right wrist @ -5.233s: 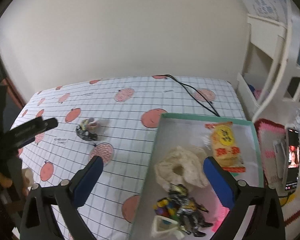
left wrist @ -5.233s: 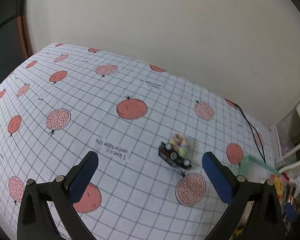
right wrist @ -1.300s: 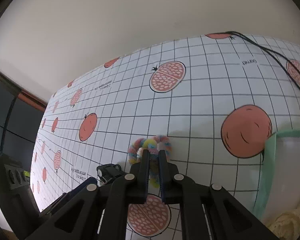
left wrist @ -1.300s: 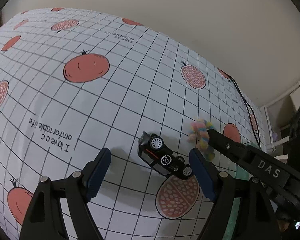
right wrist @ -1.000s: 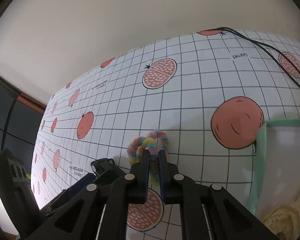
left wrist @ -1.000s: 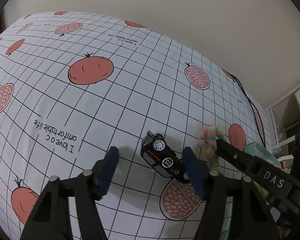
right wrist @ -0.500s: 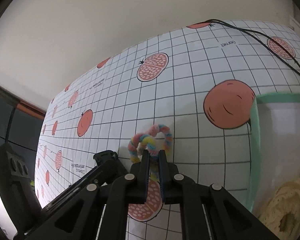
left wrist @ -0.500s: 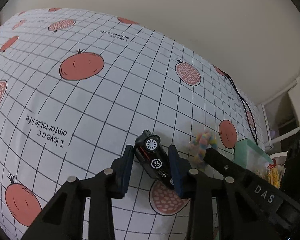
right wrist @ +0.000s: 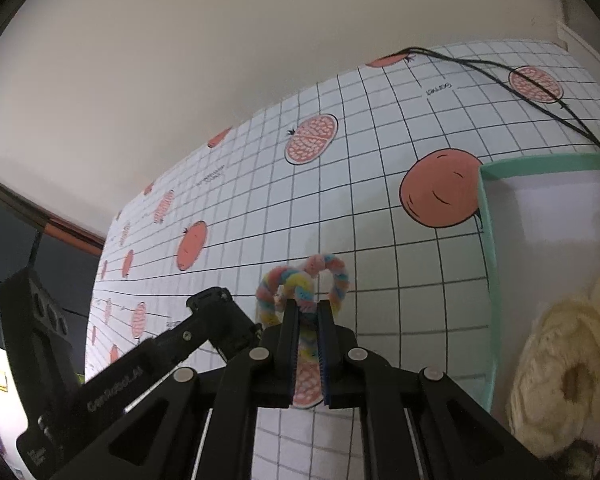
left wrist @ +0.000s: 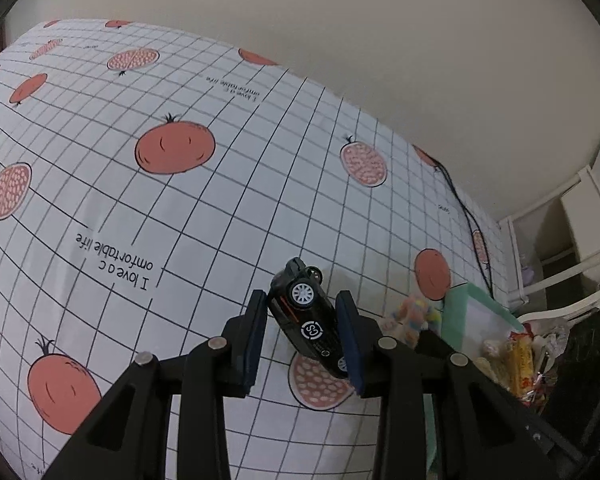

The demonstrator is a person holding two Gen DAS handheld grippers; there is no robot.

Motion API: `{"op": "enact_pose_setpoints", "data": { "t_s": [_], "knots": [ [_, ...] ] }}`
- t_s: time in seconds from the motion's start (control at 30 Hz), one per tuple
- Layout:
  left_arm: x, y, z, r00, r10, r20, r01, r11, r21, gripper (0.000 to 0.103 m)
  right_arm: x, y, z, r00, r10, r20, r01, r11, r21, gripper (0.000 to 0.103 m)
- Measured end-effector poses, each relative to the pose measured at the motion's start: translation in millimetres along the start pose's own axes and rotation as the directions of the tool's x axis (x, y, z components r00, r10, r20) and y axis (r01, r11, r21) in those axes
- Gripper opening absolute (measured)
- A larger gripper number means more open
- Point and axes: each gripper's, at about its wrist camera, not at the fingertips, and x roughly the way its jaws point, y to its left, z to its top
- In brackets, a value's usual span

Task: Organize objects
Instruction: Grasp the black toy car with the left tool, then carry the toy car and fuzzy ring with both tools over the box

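Note:
A black toy car (left wrist: 308,316) hangs nose-up between the blue pads of my left gripper (left wrist: 303,312), which is shut on it just above the tablecloth. My right gripper (right wrist: 309,308) is shut on a pastel rainbow fuzzy loop (right wrist: 300,286), which sticks up above its fingertips. In the left wrist view that loop (left wrist: 414,314) appears blurred to the right of the car, beside the green-rimmed box (left wrist: 454,308). In the right wrist view the box rim (right wrist: 488,240) runs along the right side, and the left gripper's black body (right wrist: 204,332) lies just left of my fingers.
A white grid tablecloth with pomegranate prints (left wrist: 176,148) covers the table up to a beige wall. The box holds a cream knitted item (right wrist: 560,364) and snack packets (left wrist: 520,360). A black cable (right wrist: 500,76) runs across the far right. White furniture (left wrist: 572,216) stands beyond the table's right edge.
The left gripper's jaws closed on the toy car and lifted it off the cloth. The right gripper, still holding the loop, moved toward the box and rose slightly.

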Motion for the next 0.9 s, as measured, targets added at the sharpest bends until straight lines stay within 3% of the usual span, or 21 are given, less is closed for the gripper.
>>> {"op": "enact_pose_setpoints", "data": {
  "t_s": [0.23,0.5,0.9],
  "knots": [
    [-27.5,-11.4,4.1,0.999,-0.023,0.049,0.022,0.999,0.024,0.036,-41.1,0.8,-9.4,0.999,-0.002,0.051,0.000,0.999,0.037,0.009],
    [-54.0,-39.4,2.2,0.993,-0.066,0.093,0.057,0.994,0.093,0.036,-95.5,-5.8,-22.0,0.985,-0.092,0.146,0.085,0.995,0.050,0.009],
    [-48.3,-77.8,-6.3,0.988,-0.134,0.082,0.120,0.979,0.162,0.036,-128.8,-15.7,-11.9,0.959,-0.162,0.231,0.169,0.986,-0.009,0.009]
  ]
}}
